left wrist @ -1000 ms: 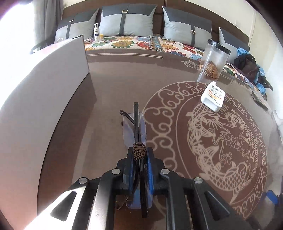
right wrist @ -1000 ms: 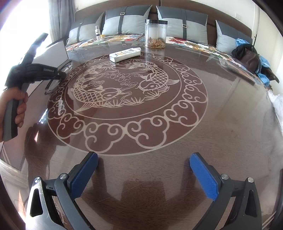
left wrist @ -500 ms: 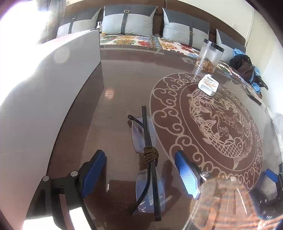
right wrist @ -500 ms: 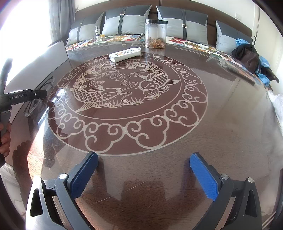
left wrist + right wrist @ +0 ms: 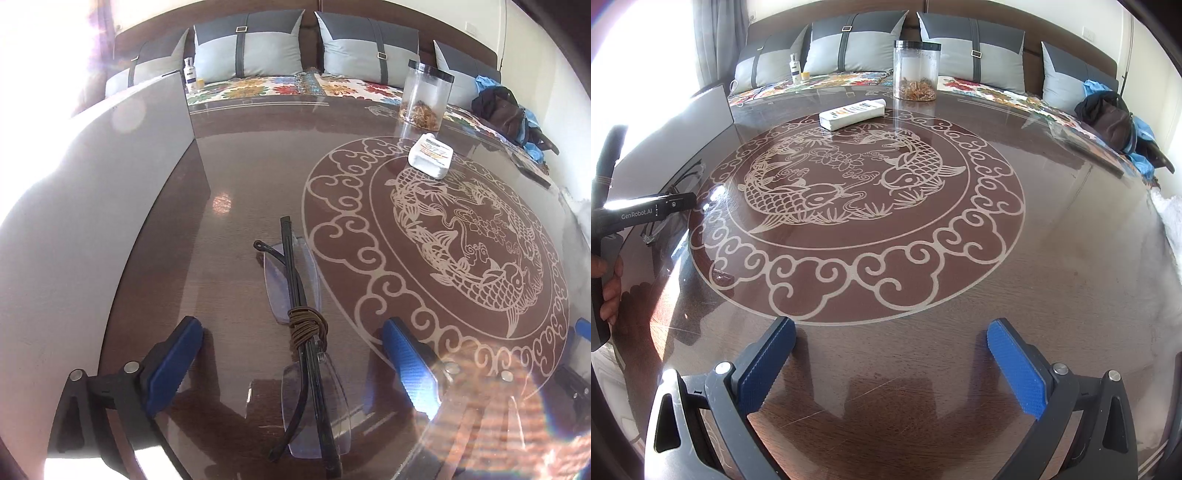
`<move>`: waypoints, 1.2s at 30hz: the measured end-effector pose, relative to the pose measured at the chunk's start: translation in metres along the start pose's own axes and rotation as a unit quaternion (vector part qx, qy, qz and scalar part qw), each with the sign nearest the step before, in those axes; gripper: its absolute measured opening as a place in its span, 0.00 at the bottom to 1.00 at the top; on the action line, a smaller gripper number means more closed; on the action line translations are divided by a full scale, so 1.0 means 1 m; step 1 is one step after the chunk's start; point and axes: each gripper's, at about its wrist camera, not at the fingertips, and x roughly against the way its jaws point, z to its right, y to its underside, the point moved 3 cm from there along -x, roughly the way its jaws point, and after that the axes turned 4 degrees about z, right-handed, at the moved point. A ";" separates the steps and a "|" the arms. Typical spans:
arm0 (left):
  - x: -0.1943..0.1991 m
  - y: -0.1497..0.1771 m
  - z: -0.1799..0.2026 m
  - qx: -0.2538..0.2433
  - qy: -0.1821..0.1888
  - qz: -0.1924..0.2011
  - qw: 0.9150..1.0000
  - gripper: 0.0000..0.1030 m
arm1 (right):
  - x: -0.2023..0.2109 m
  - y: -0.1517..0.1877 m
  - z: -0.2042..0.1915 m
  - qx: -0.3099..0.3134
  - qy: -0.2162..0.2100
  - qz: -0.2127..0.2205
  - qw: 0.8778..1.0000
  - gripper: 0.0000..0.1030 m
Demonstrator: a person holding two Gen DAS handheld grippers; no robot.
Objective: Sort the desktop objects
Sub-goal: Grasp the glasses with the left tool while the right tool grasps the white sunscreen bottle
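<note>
Left wrist view: one pair of folded rimless glasses (image 5: 303, 332) lies flat on the glossy dark wood table (image 5: 243, 177), clear lenses, thin black temples, brown cord wound around the middle. Long axis runs away from the camera. Left gripper (image 5: 291, 350) is opening, blue ribbed pads clear of the glasses between them. Right gripper (image 5: 890, 365) spread wide, empty.
</note>
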 end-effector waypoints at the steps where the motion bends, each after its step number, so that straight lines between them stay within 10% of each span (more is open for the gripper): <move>1: 0.000 0.000 -0.001 0.002 0.001 0.000 1.000 0.98 | -0.003 -0.007 -0.001 0.003 -0.014 0.001 1.000 1.00; 9: 0.000 0.001 -0.001 0.001 0.003 0.001 1.000 0.98 | -0.094 -0.175 -0.008 -0.149 -0.087 -0.045 0.984 1.00; 18: 0.001 0.001 -0.001 0.002 0.004 0.002 1.000 0.98 | -0.188 -0.232 -0.044 -0.162 0.041 -0.101 0.981 0.97; 22: 0.001 0.001 0.001 0.001 0.004 0.001 1.000 0.98 | -0.178 -0.226 -0.064 -0.075 0.057 -0.071 0.993 0.50; 36: 0.001 0.002 0.002 0.001 0.002 0.001 1.000 0.99 | -0.026 -0.037 -0.041 0.024 -0.010 -0.020 0.999 0.50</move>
